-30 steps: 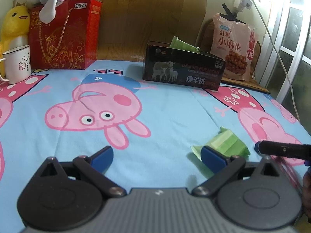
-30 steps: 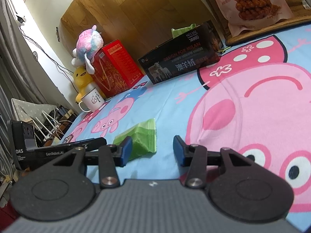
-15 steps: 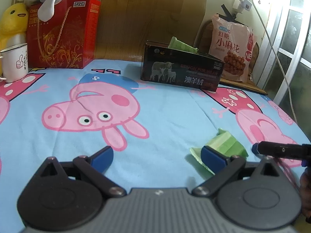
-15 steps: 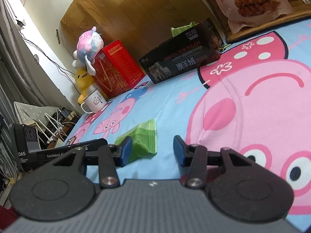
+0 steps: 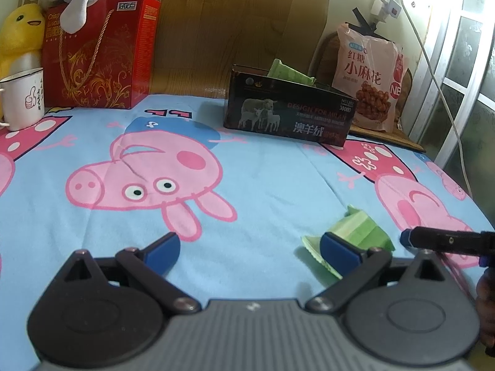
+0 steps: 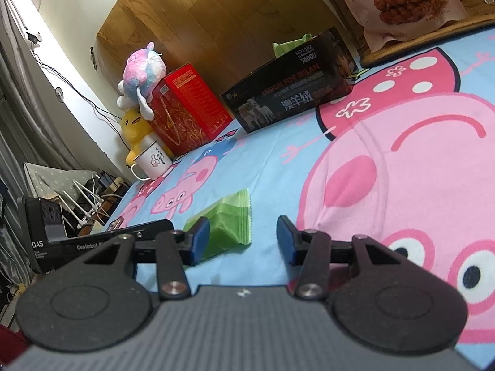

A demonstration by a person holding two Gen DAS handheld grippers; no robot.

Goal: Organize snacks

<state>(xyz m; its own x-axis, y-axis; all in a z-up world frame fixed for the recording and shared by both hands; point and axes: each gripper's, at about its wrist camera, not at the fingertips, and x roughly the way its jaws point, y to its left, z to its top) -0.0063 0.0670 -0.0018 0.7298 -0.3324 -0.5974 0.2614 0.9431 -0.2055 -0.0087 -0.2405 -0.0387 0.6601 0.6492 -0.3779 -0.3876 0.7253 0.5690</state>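
Fingers of both grippers stand wide apart and hold nothing. On our left gripper (image 5: 250, 249) the blue pads are spread to the full; on our right gripper (image 6: 243, 236) the same.

Loose green snack packet (image 6: 227, 227) lies flat on the cartoon-pig cloth (image 5: 263, 170) of the worktop. Seen from the right wrist, it sits just ahead of our right gripper's left-hand finger (image 6: 198, 238), part of it behind that pad and part inside the gap. From the left wrist it lies beyond the right-hand finger (image 5: 338, 252), outside the gap, with the tip of the other gripper just to its right.

Change over the last second: small. Both grippers have eased a little nearer the packet and the far things have drifted slightly in frame; finger spread is unchanged and the packet has not moved. We judge this a closing approach, the right gripper the better placed to take it, needing a shift to its own left to centre the packet.

Likely destination: the dark open box (image 5: 289, 114) far ahead of the fingers, with another green packet (image 5: 289, 72) already sticking out of its top.

Writing legible:
- dark box: "DESIGN FOR MILAN", "澳羊绒", "3000D", sheep picture
- pink snack bag (image 5: 369, 83) behind it: "红糖 小麻花"
- red gift box (image 5: 99, 52), far left: "Crisp", remainder not read
- left gripper body, seen from the right wrist: "GenRobot", "DAS"
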